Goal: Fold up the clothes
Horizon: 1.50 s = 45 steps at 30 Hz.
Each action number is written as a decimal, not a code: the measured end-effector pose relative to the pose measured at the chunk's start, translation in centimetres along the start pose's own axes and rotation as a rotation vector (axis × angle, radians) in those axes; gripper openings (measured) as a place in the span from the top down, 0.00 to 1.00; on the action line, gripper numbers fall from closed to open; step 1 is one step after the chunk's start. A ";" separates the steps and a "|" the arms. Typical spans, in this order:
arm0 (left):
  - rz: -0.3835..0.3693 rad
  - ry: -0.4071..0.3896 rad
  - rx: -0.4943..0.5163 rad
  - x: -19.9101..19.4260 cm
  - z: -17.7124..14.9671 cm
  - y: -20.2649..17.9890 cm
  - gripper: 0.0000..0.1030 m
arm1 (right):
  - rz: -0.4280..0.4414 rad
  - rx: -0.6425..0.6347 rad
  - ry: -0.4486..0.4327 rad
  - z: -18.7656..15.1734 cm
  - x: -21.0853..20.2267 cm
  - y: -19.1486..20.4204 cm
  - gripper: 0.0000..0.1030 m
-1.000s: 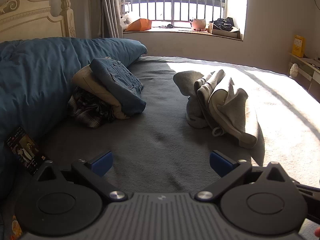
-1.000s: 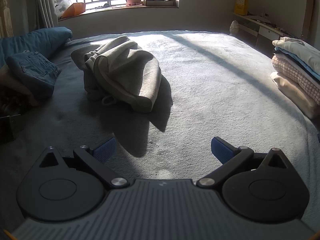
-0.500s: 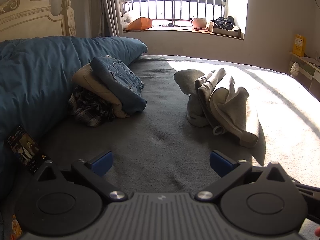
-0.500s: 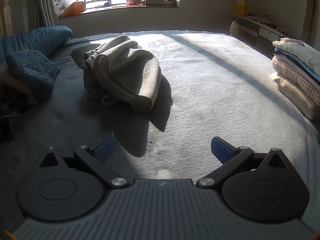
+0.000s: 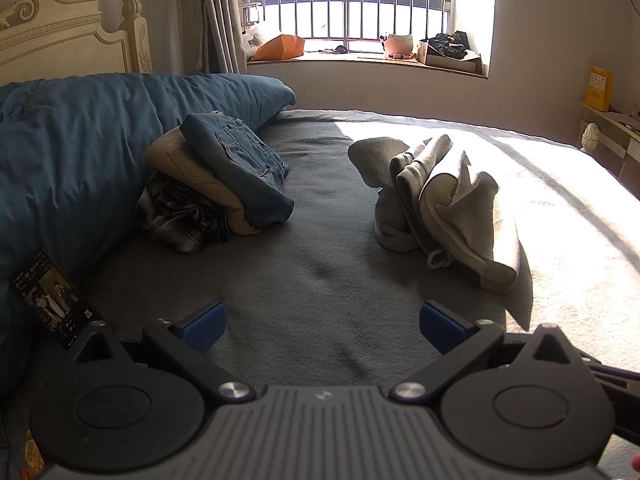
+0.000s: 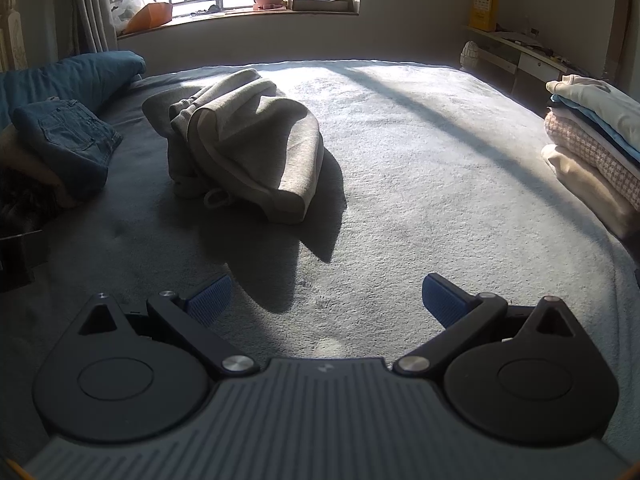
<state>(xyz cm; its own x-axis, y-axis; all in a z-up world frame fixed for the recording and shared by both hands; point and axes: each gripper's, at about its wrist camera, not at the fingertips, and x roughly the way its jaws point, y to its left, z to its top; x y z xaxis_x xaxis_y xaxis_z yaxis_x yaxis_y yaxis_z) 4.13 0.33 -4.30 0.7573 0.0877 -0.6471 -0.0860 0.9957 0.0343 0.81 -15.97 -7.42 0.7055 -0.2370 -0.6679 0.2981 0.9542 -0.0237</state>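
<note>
A crumpled beige-grey garment (image 5: 444,204) lies in a heap on the grey bed cover, also seen in the right wrist view (image 6: 244,144). My left gripper (image 5: 322,326) is open and empty, low over the cover, short of the heap. My right gripper (image 6: 326,300) is open and empty too, in front of and slightly right of the heap. A pile of unfolded clothes with blue jeans (image 5: 236,168) on top leans against the blue duvet; the jeans also show in the right wrist view (image 6: 66,136).
A blue duvet (image 5: 68,152) fills the left side. A stack of folded clothes (image 6: 596,136) sits at the bed's right edge. A dark printed card (image 5: 50,296) lies near the left gripper. A barred window (image 5: 360,4) and cluttered sill are behind.
Both grippers have crept slightly forward toward the beige-grey heap. Nothing else has moved.
</note>
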 end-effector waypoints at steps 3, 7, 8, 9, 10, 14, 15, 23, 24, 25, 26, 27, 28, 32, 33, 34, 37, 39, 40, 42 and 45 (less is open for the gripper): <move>0.001 0.001 0.003 0.0 0.0 0.0 0.00 | 0.001 0.002 0.001 0.0 0.0 0.0 0.01; 0.003 0.002 0.004 0.1 0.0 -0.1 0.00 | 0.002 0.003 0.001 0.1 0.1 0.0 0.01; 0.003 0.002 0.004 0.1 0.0 -0.1 0.00 | 0.003 0.003 0.001 0.1 0.2 0.0 0.01; 0.004 0.002 0.006 0.2 -0.1 -0.1 0.00 | 0.004 0.003 0.001 0.1 0.2 0.0 0.01; 0.005 0.002 0.008 0.2 -0.1 -0.1 0.00 | 0.005 0.003 0.000 0.1 0.2 0.0 0.01; 0.004 0.002 0.012 0.6 -0.1 -0.2 0.00 | 0.010 0.001 -0.001 0.3 0.3 0.2 0.01; 0.003 0.001 0.012 0.7 -0.1 -0.2 0.00 | 0.011 0.000 -0.002 0.3 0.4 0.2 0.01; 0.002 -0.029 0.030 2.1 0.6 -0.6 0.00 | 0.033 -0.009 -0.004 1.3 1.8 0.5 0.01; 0.002 -0.036 0.031 2.4 0.8 -0.7 0.00 | 0.037 -0.010 -0.004 1.5 2.1 0.5 0.01; 0.003 -0.043 0.031 2.7 1.2 -0.6 0.00 | 0.039 -0.014 -0.007 1.7 2.3 0.5 0.01; 0.001 -0.052 0.028 3.1 1.6 -0.5 0.00 | 0.042 -0.018 -0.011 1.9 2.6 0.5 0.01; -0.002 -0.059 0.019 3.5 1.9 -0.4 0.00 | 0.043 -0.023 -0.016 2.1 2.8 0.6 0.01; -0.007 -0.067 0.010 3.9 2.2 -0.3 0.00 | 0.044 -0.029 -0.023 2.4 3.1 0.6 0.01; -0.062 -0.091 -0.025 6.4 3.0 0.3 0.00 | 0.076 -0.043 -0.078 3.4 4.0 0.4 0.01; -0.075 -0.099 -0.030 7.1 3.1 0.4 0.00 | 0.090 -0.044 -0.097 3.8 4.3 0.3 0.01; -0.086 -0.107 -0.034 7.9 3.1 0.5 0.00 | 0.105 -0.046 -0.115 4.2 4.6 0.1 0.01; -0.120 -0.120 -0.034 10.3 2.9 0.5 0.00 | 0.154 -0.054 -0.183 5.4 5.8 -0.3 0.01; -0.149 -0.111 -0.037 11.9 2.7 0.5 0.00 | 0.185 -0.066 -0.235 6.2 6.8 -0.5 0.01; -0.167 -0.107 -0.044 12.7 2.6 0.5 0.00 | 0.196 -0.077 -0.253 6.8 7.5 -0.4 0.01; -0.206 -0.107 -0.067 14.2 2.3 0.5 0.00 | 0.225 -0.099 -0.259 8.0 9.1 -0.1 0.01; -0.264 -0.111 -0.096 16.3 2.1 0.3 0.00 | 0.314 -0.086 -0.244 10.0 11.5 0.5 0.01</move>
<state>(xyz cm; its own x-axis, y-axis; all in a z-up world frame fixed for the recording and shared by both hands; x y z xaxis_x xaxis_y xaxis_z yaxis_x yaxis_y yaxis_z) 17.78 2.12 -13.28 0.8275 -0.1660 -0.5363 0.0666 0.9776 -0.1999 15.51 -20.06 -7.62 0.8887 0.0416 -0.4566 -0.0036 0.9965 0.0838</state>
